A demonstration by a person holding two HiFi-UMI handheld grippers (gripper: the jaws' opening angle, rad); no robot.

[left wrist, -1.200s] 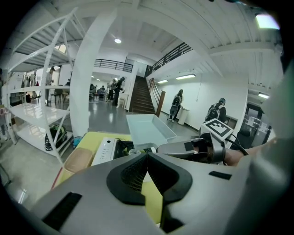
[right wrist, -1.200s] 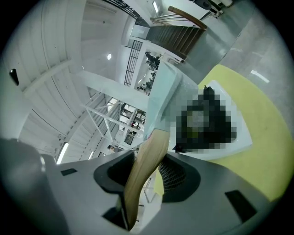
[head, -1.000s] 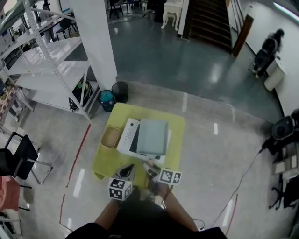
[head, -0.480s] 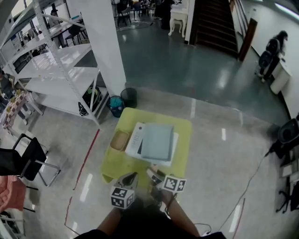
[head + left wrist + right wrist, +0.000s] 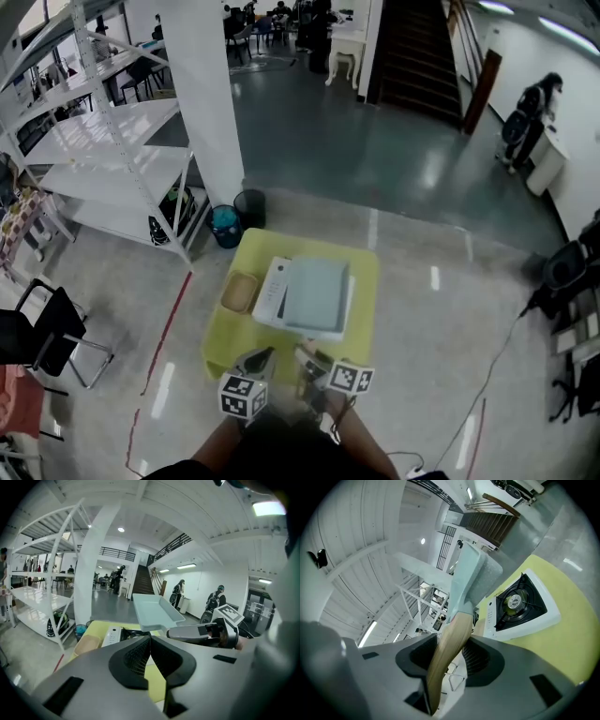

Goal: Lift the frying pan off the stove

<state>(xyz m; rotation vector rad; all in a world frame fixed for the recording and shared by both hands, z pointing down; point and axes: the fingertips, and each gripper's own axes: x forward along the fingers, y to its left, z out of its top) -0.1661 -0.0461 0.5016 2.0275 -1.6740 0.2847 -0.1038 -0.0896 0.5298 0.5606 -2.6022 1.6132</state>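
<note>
- Two tools in use, side by side low in the head view, over the near edge of the yellow surface (image 5: 364,281).
- Right hand-held gripper (image 5: 451,649): pinching the wood-coloured handle (image 5: 457,630) of the frying pan (image 5: 466,585), one pad pressed on each side of it.
- Left hand-held gripper (image 5: 150,641): pressed together, pad against pad, with nothing between; just beside the right one, apart from the pan.
- Frying pan: pale blue-grey, square and shallow; up in the air, clear of the stove (image 5: 525,616), touched only by the right jaws at the handle.
- From the head view: pan hanging over the stove's right part and hiding most of it, with only the white strip along the stove's left side showing.
- From the right gripper view: pan raised well away from the stove, with the black burner (image 5: 516,601) bare and uncovered.
- From the left gripper view: pan roughly level, its bottom above the stove top.
- Stove: white, with one burner, flat on the yellow surface.
- Just left of the stove, on the same surface: a small tan tray (image 5: 239,292).
- Beyond the surface: a white pillar (image 5: 211,94) with two bins (image 5: 237,217) at its foot, one blue and one black.
- Farther left: white shelving (image 5: 94,141) and a black chair (image 5: 42,333).
- At the back: dark stairs (image 5: 412,47); far right, a person (image 5: 530,108) by a white counter.
</note>
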